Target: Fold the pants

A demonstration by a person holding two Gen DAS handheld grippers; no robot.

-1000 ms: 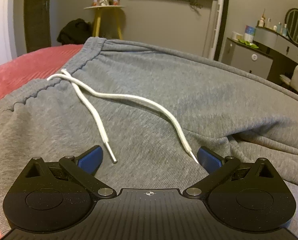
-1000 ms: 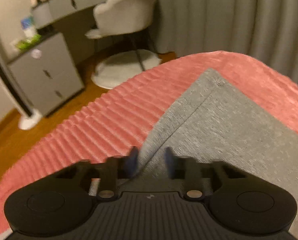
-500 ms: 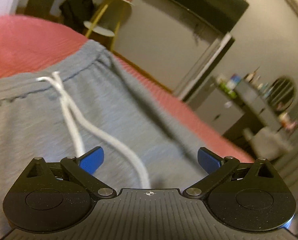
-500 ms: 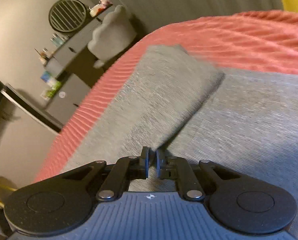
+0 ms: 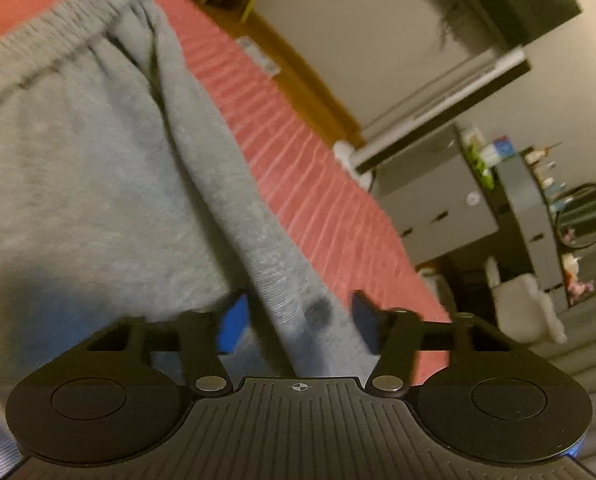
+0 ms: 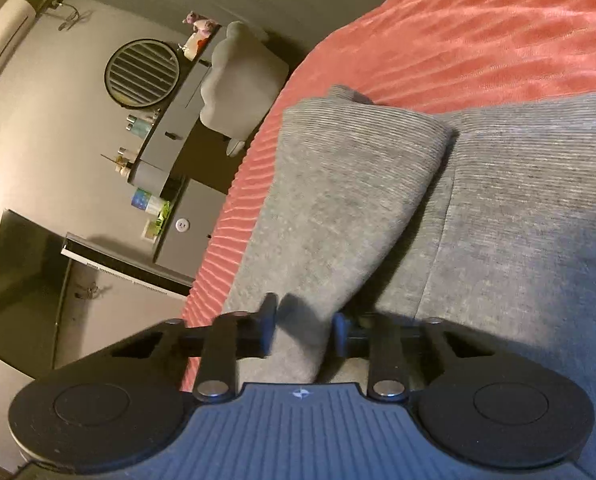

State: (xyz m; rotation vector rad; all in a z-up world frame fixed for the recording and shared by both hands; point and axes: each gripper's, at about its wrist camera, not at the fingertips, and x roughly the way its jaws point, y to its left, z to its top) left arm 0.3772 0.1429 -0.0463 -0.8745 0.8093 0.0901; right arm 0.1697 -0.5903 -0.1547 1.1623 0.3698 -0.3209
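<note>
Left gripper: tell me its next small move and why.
Probably close the left gripper on the raised fold of the grey pants. Its jaws stand apart with that ridge of fabric running between them, over the red bedspread. The right gripper also has a pant-leg fold between parted jaws, so neither side looks gripped yet.

My left gripper (image 5: 298, 322) is tilted, its blue fingers (image 5: 233, 322) spread apart with a fold of cloth between them. My right gripper (image 6: 304, 332) is also parted, cloth lying between its pads.
</note>
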